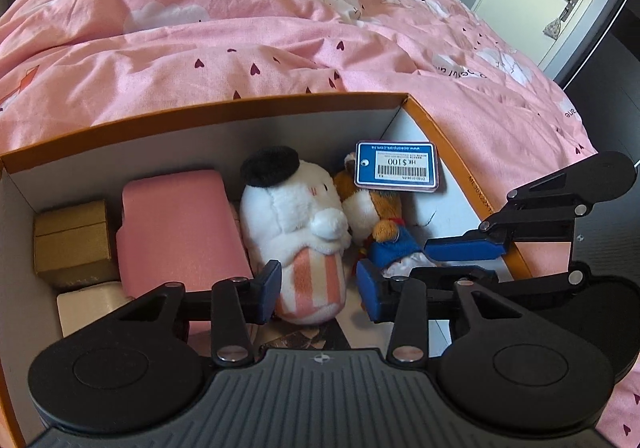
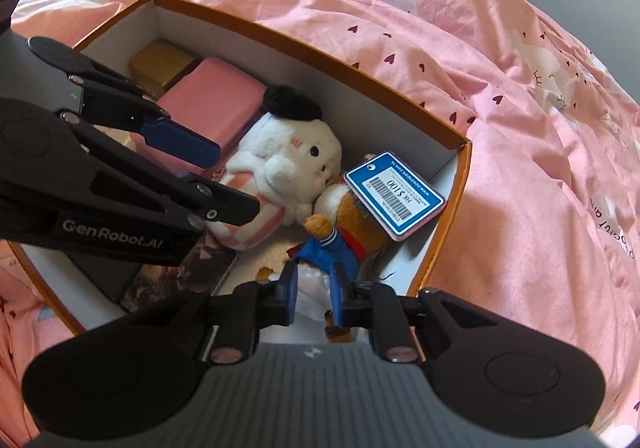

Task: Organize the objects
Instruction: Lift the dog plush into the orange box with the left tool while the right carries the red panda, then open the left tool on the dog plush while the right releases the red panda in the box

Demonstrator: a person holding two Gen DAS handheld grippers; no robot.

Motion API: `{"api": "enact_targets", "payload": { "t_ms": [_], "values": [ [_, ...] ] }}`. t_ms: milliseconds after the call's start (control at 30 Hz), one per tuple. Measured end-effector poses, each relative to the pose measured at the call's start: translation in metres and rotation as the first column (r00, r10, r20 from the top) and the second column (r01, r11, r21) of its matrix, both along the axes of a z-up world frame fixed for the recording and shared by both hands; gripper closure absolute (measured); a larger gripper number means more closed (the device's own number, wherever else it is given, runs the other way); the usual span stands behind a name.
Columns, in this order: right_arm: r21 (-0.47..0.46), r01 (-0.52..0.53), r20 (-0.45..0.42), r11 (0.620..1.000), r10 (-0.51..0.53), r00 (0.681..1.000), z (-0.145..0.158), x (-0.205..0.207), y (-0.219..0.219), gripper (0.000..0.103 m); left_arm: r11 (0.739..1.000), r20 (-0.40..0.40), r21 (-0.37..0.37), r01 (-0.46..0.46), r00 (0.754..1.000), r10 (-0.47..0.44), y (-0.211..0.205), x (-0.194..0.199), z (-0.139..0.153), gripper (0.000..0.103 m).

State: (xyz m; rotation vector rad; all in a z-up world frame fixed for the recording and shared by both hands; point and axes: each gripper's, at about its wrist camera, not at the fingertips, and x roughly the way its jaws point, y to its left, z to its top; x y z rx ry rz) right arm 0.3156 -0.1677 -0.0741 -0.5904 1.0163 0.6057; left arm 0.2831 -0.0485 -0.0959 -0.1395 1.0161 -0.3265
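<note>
The box [image 1: 208, 104] on the bed [image 1: 280, 28] already holds the white plush [image 1: 296, 224], brown plush [image 2: 340, 224] and small boxes, with the left gripper [image 1: 318, 288] jaws loosely straddling the white plush, while the right gripper [image 2: 314, 294] jaws clench the brown plush's clothing, not yet let go.

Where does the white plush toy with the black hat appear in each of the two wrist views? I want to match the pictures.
Left wrist view: the white plush toy stands at the centre, inside the orange box, right of the pink case.
Right wrist view: it lies at the centre, tilted, its black hat toward the box's far wall.
Shared landmark: the blue price tag, just right of the toy in both views.
</note>
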Motion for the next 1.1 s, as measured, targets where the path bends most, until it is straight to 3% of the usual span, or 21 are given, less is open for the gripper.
{"api": "enact_targets", "payload": {
  "t_ms": [167,367,533,833,1000,1100],
  "values": [
    [-0.069,-0.086,-0.032,0.994,0.084,0.996,-0.009,-0.007,0.007,0.089,1.0,-0.03,-0.002,-0.003,1.0,0.003,0.0,-0.001,-0.01,0.065],
    [-0.131,-0.099,-0.044,0.986,0.094,0.995,-0.018,-0.004,0.017,0.09,0.998,-0.084,-0.039,-0.043,0.996,0.04,0.007,0.005,-0.018,0.067],
    [-0.158,-0.094,-0.015,0.983,0.093,0.996,-0.022,0.004,0.024,0.103,0.996,-0.137,-0.047,-0.077,0.988,0.07,0.008,0.013,-0.022,0.068],
    [-0.104,-0.053,-0.016,0.993,0.052,0.999,-0.016,0.016,0.02,0.102,0.995,-0.113,-0.029,-0.091,0.99,0.087,0.006,0.013,-0.02,0.068],
    [-0.028,-0.007,0.006,1.0,0.007,1.0,0.005,0.007,0.009,0.1,0.998,-0.008,-0.039,-0.054,0.999,0.053,0.005,-0.009,0.003,0.068],
    [0.047,0.023,0.029,0.999,-0.025,0.999,0.019,-0.009,0.002,0.092,0.998,0.066,-0.05,-0.028,0.997,0.031,0.004,-0.028,0.023,0.068]
  ]
}}
